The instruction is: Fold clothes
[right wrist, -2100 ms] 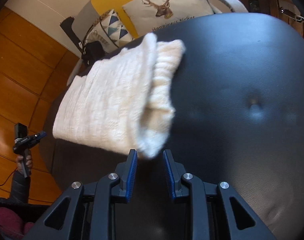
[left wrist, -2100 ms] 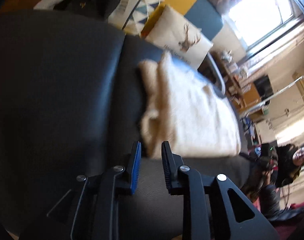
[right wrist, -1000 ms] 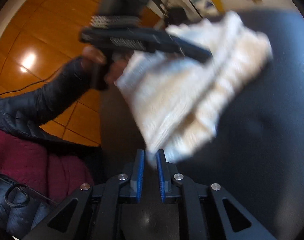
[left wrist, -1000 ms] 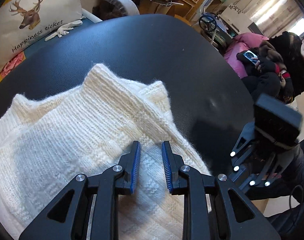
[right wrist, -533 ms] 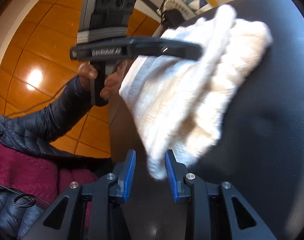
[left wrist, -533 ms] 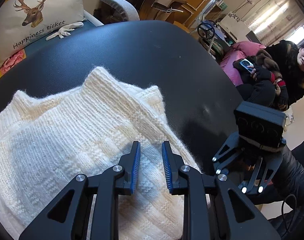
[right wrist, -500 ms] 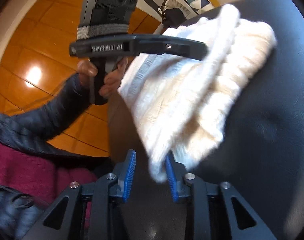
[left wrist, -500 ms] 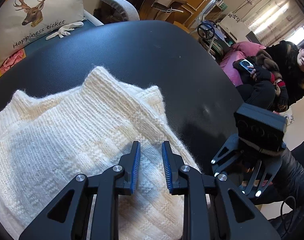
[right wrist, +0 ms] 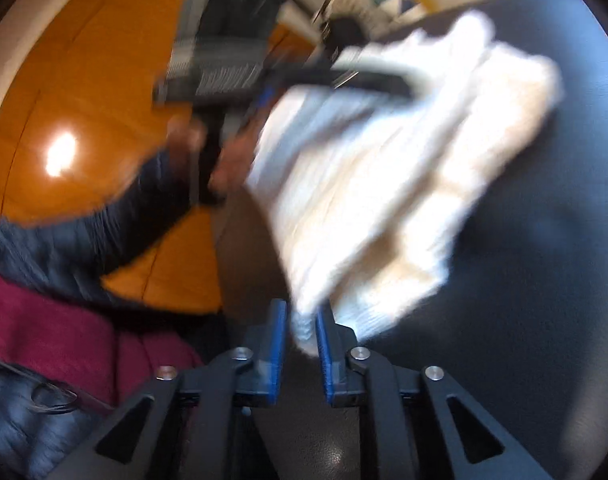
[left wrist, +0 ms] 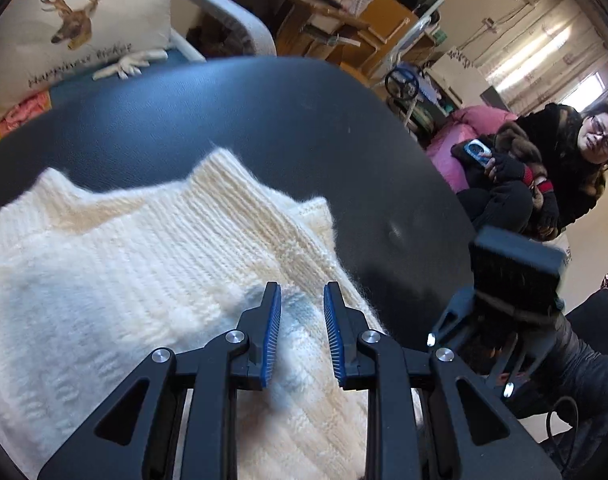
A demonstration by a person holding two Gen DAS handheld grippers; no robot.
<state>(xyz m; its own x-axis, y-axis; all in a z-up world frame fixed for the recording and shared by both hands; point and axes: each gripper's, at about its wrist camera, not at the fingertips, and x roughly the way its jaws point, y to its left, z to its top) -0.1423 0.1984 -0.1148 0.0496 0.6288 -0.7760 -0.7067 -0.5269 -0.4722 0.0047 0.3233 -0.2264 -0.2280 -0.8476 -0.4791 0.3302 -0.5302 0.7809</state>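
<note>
Right gripper (right wrist: 298, 336) fingers narrowed around corner of cream sweater (left wrist: 152, 280) on black table (left wrist: 304, 128). Left gripper (left wrist: 302, 320) hovers parted, empty. Only left view shows seated onlooker (left wrist: 544, 172).

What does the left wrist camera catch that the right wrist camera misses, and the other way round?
Left wrist only: a cream deer-print cushion, a seated person in black, and the left tool open over the knit. Right wrist only: glossy orange wood floor, a dark blue sleeve, and the right tool with a knit corner between its blue pads, blurred. Both: the cream knitted sweater on the black padded surface.
</note>
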